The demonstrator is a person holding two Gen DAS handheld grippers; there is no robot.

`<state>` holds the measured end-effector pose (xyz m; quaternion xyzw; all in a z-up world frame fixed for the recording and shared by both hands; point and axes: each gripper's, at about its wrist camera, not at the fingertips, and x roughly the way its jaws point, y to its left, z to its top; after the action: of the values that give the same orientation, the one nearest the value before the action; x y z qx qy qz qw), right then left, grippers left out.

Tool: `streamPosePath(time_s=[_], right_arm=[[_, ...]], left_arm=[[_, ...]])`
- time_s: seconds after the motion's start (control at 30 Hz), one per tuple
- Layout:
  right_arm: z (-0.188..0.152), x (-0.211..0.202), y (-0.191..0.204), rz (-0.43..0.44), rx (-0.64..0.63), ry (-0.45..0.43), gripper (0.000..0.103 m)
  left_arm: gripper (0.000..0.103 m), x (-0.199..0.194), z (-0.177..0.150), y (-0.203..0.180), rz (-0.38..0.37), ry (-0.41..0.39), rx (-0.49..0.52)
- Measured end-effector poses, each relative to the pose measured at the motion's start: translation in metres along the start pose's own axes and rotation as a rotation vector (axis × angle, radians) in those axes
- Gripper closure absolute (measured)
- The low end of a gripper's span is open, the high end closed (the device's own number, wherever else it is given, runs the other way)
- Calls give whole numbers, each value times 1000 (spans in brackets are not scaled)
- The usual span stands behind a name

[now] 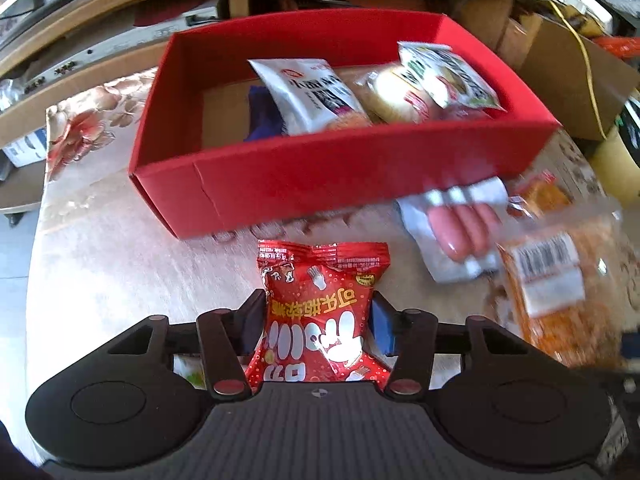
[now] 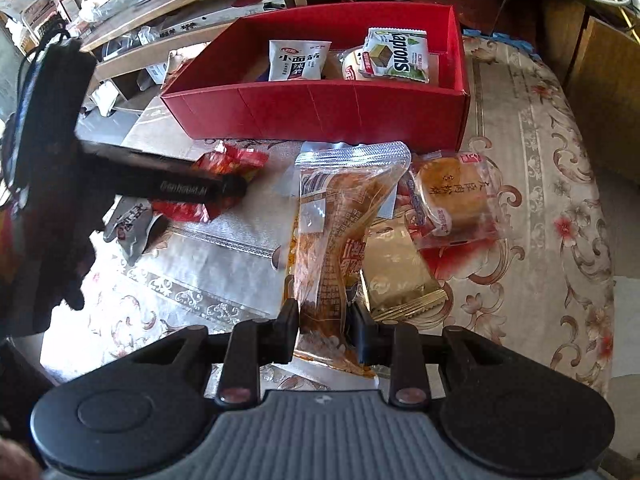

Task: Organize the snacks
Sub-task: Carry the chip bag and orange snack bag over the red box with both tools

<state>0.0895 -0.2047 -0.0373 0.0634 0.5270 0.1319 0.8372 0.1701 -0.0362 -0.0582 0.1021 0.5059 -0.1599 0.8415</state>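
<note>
Gripping a red pack (image 1: 320, 316) on the bench (image 1: 120, 272), the left fingers (image 1: 256, 320) pinch its sides; the right fingers (image 2: 286, 332) clamp an orange pack (image 2: 332, 240). Lift each clear of the wall, then drop into the red box (image 1: 320, 176), which holds four packs. Three lie loose nearby.

My left tongs (image 1: 318, 322) pitched steeply down, jaws clamped on red packet (image 1: 320, 312). My right tongs (image 2: 324, 330) pitched down, jaws pinching orange packet (image 2: 332, 240).
</note>
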Motion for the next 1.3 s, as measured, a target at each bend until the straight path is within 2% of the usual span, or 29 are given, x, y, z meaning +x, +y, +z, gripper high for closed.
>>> streamPosePath(time_s=[0.37, 0.67, 0.73, 0.8, 0.97, 1.3], right_arm=[[-4, 6, 3, -29, -24, 32, 80], [-3, 13, 6, -43, -38, 46, 80], [-1, 17, 7, -41, -40, 57, 79], [1, 20, 9, -45, -46, 58, 78], [-4, 15, 21, -80, -109, 26, 79], [-7, -10, 18, -96, -101, -66, 82]], left_arm=[[43, -31, -37, -36, -55, 10, 104], [34, -21, -34, -42, -25, 21, 135], [35, -21, -34, -42, -28, 21, 134], [41, -23, -35, -44, -33, 15, 145], [44, -31, -37, -47, -10, -9, 161], [44, -59, -26, -37, -17, -101, 103]])
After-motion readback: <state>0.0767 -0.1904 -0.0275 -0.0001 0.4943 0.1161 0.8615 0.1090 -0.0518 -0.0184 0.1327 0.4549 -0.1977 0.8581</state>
